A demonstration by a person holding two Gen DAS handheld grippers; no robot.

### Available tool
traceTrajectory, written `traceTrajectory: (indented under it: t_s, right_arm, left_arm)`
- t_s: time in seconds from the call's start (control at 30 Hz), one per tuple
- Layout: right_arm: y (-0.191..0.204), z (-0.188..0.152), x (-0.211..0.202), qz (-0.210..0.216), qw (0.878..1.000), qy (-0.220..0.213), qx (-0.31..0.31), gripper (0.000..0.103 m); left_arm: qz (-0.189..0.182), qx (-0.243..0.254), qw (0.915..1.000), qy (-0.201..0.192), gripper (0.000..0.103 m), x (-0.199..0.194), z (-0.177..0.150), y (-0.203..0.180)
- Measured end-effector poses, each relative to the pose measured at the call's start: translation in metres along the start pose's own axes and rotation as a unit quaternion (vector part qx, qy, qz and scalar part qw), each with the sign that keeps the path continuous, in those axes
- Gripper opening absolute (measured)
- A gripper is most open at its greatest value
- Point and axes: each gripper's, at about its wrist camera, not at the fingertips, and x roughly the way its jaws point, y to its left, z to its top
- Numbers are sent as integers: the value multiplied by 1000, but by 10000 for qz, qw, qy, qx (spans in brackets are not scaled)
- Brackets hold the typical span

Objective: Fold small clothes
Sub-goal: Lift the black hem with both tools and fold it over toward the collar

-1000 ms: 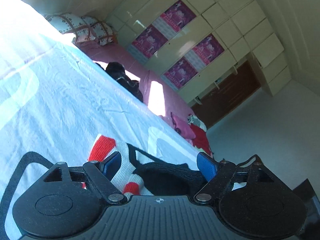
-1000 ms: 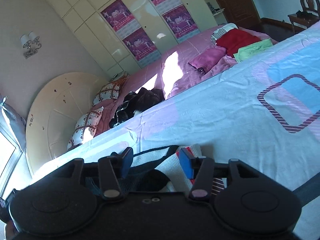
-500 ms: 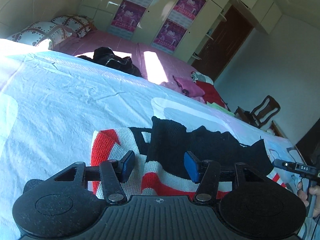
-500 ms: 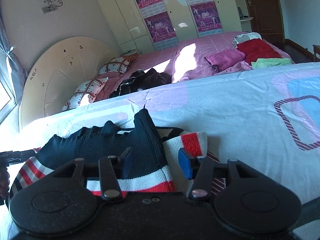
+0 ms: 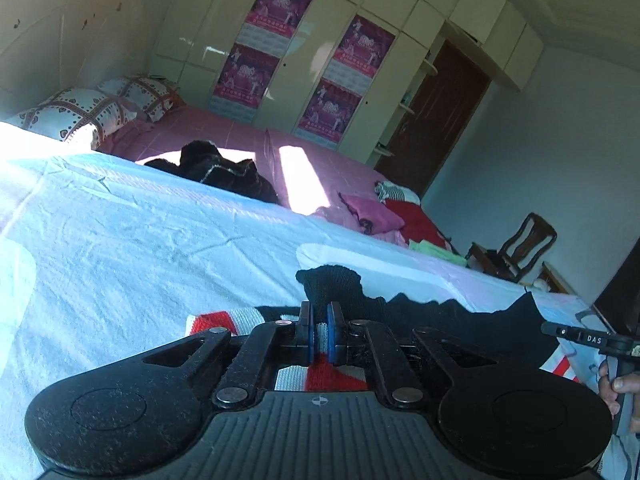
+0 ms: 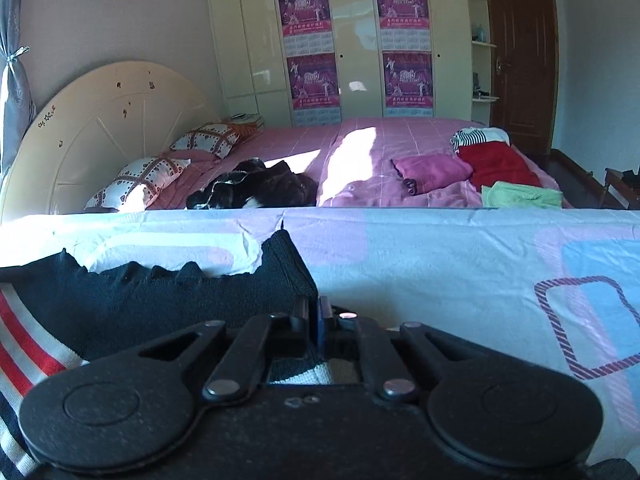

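Observation:
A small knit sweater (image 5: pixel 460 320), black with red and white stripes, lies on the light blue bedsheet (image 5: pixel 140 248). My left gripper (image 5: pixel 319 330) is shut on the sweater's near edge, with black knit bunched up above the blue pads. In the right wrist view the same sweater (image 6: pixel 160 300) stretches off to the left. My right gripper (image 6: pixel 314 316) is shut on its black edge at the other end, where a peak of knit stands up. A person's hand (image 5: pixel 620 384) shows at the right edge of the left wrist view.
Behind the sheet lies a pink bed (image 6: pixel 360 136) with a dark garment (image 6: pixel 256 188), pink (image 6: pixel 432 170), red (image 6: pixel 496 164) and green (image 6: pixel 520 196) clothes, and pillows (image 6: pixel 136 180). A wardrobe (image 6: pixel 352 40), a door (image 6: pixel 520 40) and a chair (image 5: pixel 516 248) stand beyond.
Both grippers' jaws closed from open onto the sweater's near edge. Both views rolled towards level. The black edge between the grippers now stands raised off the sheet.

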Motion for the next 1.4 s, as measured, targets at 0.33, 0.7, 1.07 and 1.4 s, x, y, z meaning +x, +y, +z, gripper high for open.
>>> traceTrajectory:
  t_s: [0.33,0.7,1.07,1.4]
  right_arm:
    - [-12,-10,15,-391,9980,441,224,21]
    - [99,-1,18,810,9934,513,-622,19]
    - [26,-18,11,-447,9936,675,-786,7]
    - [68,-24,-42,176,9969,242,-733,29]
  left_arm:
    - [420,-301,9969,596,10,15,-10,14]
    - [-322,1007,9921,671,12,41,-20,-121]
    - [414,1082,9896,855,33,19,-37,-64]
    - [220,951,9948,296,83,-25,-43,-112]
